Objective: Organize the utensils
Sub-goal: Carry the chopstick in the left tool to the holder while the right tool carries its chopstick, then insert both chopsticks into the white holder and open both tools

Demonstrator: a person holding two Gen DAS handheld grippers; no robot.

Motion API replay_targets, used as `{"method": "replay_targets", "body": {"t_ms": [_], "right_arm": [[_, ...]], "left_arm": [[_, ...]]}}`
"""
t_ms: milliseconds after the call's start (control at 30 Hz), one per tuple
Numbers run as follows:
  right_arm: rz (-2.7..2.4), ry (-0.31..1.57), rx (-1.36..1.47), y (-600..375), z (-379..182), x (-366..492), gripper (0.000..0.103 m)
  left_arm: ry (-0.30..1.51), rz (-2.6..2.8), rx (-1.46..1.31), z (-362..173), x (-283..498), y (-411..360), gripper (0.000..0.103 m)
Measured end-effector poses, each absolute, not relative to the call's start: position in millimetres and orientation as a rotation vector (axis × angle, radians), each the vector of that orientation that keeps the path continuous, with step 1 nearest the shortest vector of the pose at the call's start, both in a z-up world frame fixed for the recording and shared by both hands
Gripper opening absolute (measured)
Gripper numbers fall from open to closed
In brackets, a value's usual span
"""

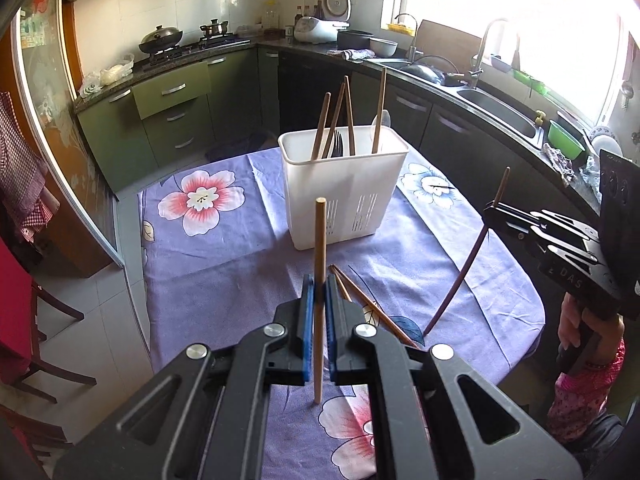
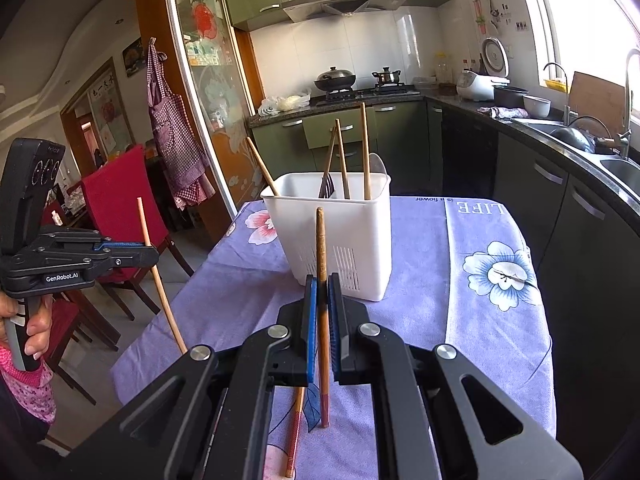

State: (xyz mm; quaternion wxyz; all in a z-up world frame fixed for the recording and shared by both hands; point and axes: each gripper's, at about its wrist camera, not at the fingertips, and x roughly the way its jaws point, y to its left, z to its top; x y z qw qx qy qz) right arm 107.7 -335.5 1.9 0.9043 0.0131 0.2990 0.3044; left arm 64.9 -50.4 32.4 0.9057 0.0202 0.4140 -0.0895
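Observation:
A white slotted utensil holder (image 1: pixel 344 196) (image 2: pixel 332 232) stands on the purple floral tablecloth (image 1: pixel 224 264), with several chopsticks and a dark fork upright in it. My left gripper (image 1: pixel 319 280) is shut on a pale wooden chopstick (image 1: pixel 319 240), held upright above the table in front of the holder. My right gripper (image 2: pixel 322 284) is shut on a darker brown chopstick (image 2: pixel 321 240), also upright. Each gripper shows in the other's view: the right gripper (image 1: pixel 496 210) to the right of the holder, the left gripper (image 2: pixel 154 254) to its left. Two loose chopsticks (image 1: pixel 372 308) lie on the cloth near me.
A person's hand (image 2: pixel 36 332) grips the left gripper's handle. A red chair (image 2: pixel 116 200) stands off the table's left side. Dark cabinets, a counter and a sink (image 1: pixel 500 112) run along the right. The cloth around the holder is bare.

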Motion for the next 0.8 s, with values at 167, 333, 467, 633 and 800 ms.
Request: {"method": "replay_targets", "body": {"t_ms": [167, 333, 467, 633, 800], "right_arm": [[0.638, 0.592, 0.031, -336.8, 13.8, 109.1, 0.006], [0.65, 0.562, 0.033, -334.2, 34.3, 113.4, 0.006], [0.668, 0.534, 0.033, -332.5, 59.6, 121.5, 0.006], [0.68, 0.491, 0.031, -330.0, 98.0, 131.1, 0.006], [0.684, 0.448, 0.034, -326.7, 136.4, 144.7, 0.006]], "left_arm": [[0.838, -0.2, 0.029, 43.8, 71.3, -52.3, 0.005], [0.829, -0.229, 0.02, 58.6, 84.1, -57.9, 0.005], [0.809, -0.254, 0.02, 76.5, 96.1, -66.6, 0.005], [0.748, -0.286, 0.028, 109.7, 107.9, -80.6, 0.005], [0.66, -0.284, 0.039, 147.9, 120.9, -94.0, 0.006]]}}
